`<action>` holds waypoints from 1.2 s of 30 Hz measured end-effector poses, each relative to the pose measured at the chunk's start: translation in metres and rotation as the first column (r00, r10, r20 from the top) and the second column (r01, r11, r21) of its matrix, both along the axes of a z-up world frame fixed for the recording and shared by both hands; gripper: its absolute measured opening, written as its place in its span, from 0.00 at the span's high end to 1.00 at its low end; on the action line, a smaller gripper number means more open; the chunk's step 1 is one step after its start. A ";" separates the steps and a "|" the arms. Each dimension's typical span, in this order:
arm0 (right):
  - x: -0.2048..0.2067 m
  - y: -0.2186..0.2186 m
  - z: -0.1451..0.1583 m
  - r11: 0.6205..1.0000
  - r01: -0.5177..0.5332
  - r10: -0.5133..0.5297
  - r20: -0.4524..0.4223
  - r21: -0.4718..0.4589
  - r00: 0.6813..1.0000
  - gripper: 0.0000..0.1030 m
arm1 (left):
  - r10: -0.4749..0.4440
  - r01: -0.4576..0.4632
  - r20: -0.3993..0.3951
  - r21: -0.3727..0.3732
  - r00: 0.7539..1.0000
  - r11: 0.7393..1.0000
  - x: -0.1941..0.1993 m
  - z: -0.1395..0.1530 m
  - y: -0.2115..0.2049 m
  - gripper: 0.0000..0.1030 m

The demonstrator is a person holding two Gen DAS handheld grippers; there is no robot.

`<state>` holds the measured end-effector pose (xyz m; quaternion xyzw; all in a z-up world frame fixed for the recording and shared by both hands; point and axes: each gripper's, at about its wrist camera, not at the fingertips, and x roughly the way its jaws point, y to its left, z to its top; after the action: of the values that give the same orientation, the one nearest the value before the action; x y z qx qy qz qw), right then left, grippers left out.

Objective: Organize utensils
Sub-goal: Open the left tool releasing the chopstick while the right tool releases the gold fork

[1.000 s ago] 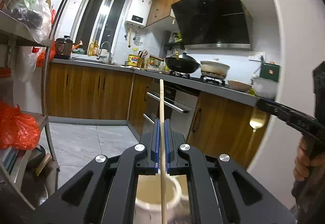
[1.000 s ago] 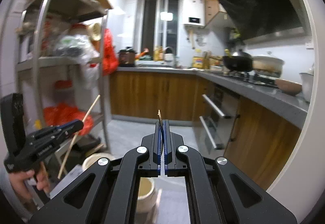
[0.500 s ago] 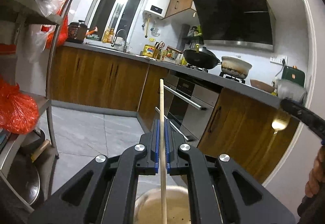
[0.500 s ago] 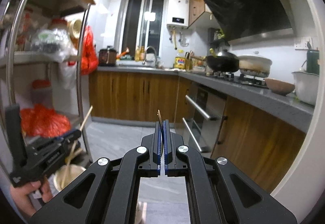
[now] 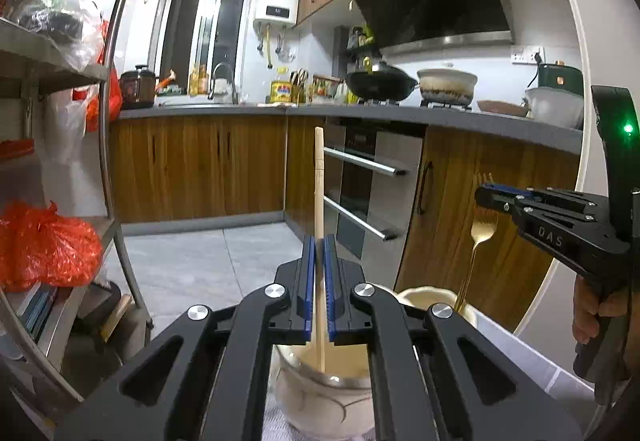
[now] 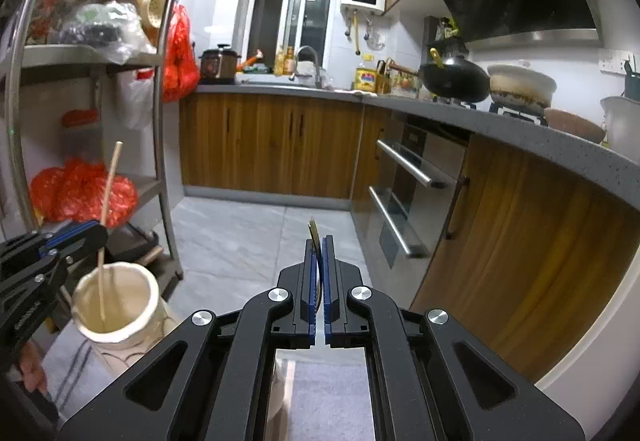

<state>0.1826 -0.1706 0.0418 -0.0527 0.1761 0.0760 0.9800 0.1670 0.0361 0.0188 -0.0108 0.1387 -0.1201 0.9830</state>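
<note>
My left gripper (image 5: 319,241) is shut on a wooden chopstick (image 5: 319,177) that stands upright, its lower end inside a cream ceramic jar (image 5: 324,397) right below the jaws. To the right, my right gripper (image 5: 486,193) is shut on a gold fork (image 5: 482,229), tines up, whose handle reaches down into a second cream jar (image 5: 428,295). In the right wrist view the right gripper (image 6: 319,241) pinches the fork (image 6: 314,231) edge-on. At the left of that view the left gripper (image 6: 98,231) holds the chopstick (image 6: 110,181) in the jar (image 6: 132,345).
The jars stand on a striped grey cloth (image 6: 76,365). A metal shelf rack (image 6: 162,145) with orange bags (image 6: 84,193) stands close on the left. Wooden cabinets (image 6: 272,149) and an oven with bar handles (image 6: 408,169) run along the back and right.
Both grippers have sunk. The chopstick's lower end has gone down into the cream jar, and the fork has come lower, its handle now at the second jar's mouth.
</note>
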 end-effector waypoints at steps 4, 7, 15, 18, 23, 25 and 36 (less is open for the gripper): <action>0.001 0.000 0.000 1.000 0.001 -0.001 -0.002 0.000 1.000 0.97 | 0.014 -0.014 -0.025 0.015 1.000 1.000 0.000 -0.004 0.004 0.96; 0.002 -0.001 -0.001 1.000 0.008 -0.008 -0.008 -0.001 1.000 0.96 | 0.022 -0.021 -0.039 0.017 0.999 1.000 -0.001 -0.005 0.005 0.94; 0.006 -0.009 -0.005 0.999 0.018 -0.017 -0.037 0.028 0.999 0.93 | 0.059 -0.059 -0.044 0.009 0.997 0.998 -0.011 0.000 0.014 0.48; 0.000 -0.011 -0.003 0.999 0.006 -0.004 -0.027 0.046 1.000 0.66 | 0.068 -0.068 -0.048 -0.002 0.997 0.998 -0.018 0.004 0.020 0.41; -0.016 -0.017 0.005 0.997 -0.019 0.019 0.012 0.081 1.000 0.36 | 0.073 -0.073 -0.043 -0.005 0.996 0.997 -0.037 0.013 0.027 0.27; -0.024 -0.020 0.009 0.995 -0.023 0.021 0.028 0.099 0.999 0.22 | 0.080 -0.080 -0.035 0.003 0.996 0.997 -0.046 0.018 0.029 0.18; -0.073 -0.035 0.027 0.978 -0.111 0.096 0.090 0.178 0.991 0.05 | 0.102 -0.102 -0.011 0.013 0.995 0.995 -0.083 0.044 0.026 0.06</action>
<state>0.1094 -0.2054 0.0688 0.0254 0.1257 0.1406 0.9817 0.0843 0.0623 0.0628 -0.0123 0.1446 -0.0688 0.9870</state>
